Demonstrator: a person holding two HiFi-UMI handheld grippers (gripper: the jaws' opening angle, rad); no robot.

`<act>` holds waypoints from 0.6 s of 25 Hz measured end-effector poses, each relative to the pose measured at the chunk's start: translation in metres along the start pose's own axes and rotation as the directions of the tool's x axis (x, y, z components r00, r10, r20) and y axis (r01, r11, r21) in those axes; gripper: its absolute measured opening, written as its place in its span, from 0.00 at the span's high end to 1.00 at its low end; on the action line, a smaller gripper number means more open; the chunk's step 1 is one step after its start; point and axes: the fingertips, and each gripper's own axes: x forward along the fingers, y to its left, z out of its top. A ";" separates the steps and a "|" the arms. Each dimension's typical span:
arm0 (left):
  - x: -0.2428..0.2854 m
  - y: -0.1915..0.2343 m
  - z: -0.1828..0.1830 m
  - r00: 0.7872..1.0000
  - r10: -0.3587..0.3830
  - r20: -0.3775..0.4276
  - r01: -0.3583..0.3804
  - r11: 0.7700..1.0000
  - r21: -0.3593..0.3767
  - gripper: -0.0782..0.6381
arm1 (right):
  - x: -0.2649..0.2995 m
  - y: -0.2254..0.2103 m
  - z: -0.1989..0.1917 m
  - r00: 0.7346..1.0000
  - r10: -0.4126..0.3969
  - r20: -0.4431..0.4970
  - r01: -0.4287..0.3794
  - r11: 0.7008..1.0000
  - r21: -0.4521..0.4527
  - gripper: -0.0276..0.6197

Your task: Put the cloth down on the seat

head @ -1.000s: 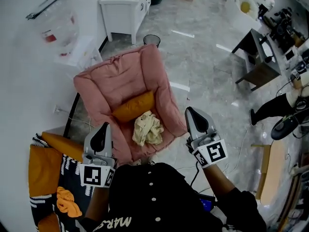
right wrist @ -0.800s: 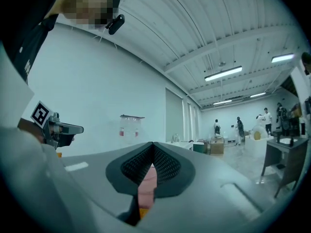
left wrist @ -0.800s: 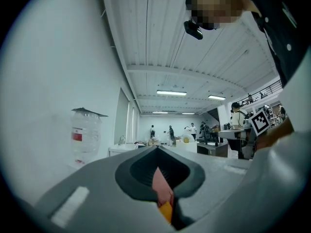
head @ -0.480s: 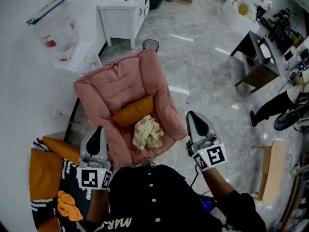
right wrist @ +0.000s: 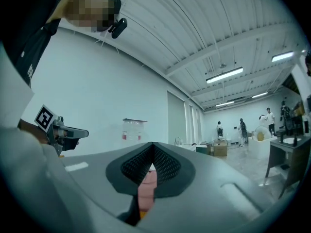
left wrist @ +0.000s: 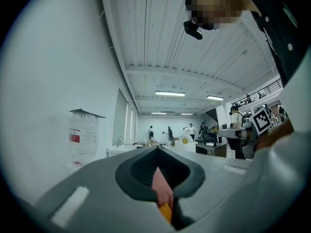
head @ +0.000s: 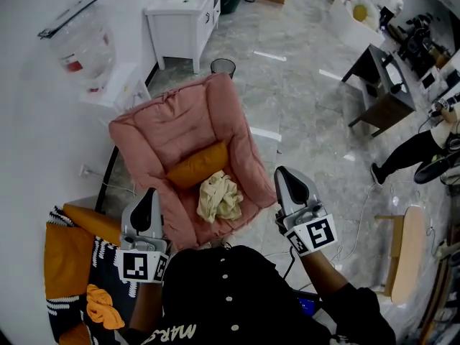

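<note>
The cream cloth [head: 218, 196] lies crumpled on the seat of the pink armchair [head: 162, 126], touching the front of the orange cushion [head: 195, 165]; it sits between the two grippers and ahead of both, well apart from each; the left gripper [head: 149, 197] and the right gripper [head: 285, 177] both have their jaws closed together with nothing held, only a sliver of pink chair showing past the pads; compared with a second ago the cloth has not shifted and the left gripper sits slightly lower; both grippers are held close to the person's torso, tips pointing forward toward the chair.
</note>
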 end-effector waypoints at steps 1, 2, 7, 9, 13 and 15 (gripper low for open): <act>-0.001 -0.001 0.000 1.000 -0.001 0.000 0.001 1.000 0.001 0.89 | 0.000 0.002 0.000 1.000 0.006 0.000 -0.006 1.000 -0.004 0.92; -0.001 -0.002 0.001 1.000 -0.003 0.001 0.003 1.000 0.003 0.89 | -0.001 0.003 0.000 1.000 0.009 0.002 -0.009 1.000 -0.006 0.92; -0.003 -0.005 0.002 1.000 -0.008 0.000 0.008 1.000 0.023 0.89 | 0.001 0.006 0.003 1.000 0.011 0.007 -0.011 1.000 -0.007 0.92; -0.004 -0.004 0.002 1.000 -0.007 -0.001 0.007 1.000 0.022 0.89 | 0.001 0.007 0.004 1.000 0.008 0.011 -0.008 1.000 -0.003 0.92; -0.006 -0.004 0.003 1.000 -0.009 -0.001 0.009 1.000 0.020 0.89 | 0.001 0.009 0.006 1.000 0.011 0.016 -0.011 1.000 -0.001 0.92; -0.006 -0.005 0.003 1.000 -0.012 -0.002 0.012 1.000 0.022 0.89 | 0.001 0.010 0.007 1.000 0.011 0.020 -0.011 1.000 -0.004 0.92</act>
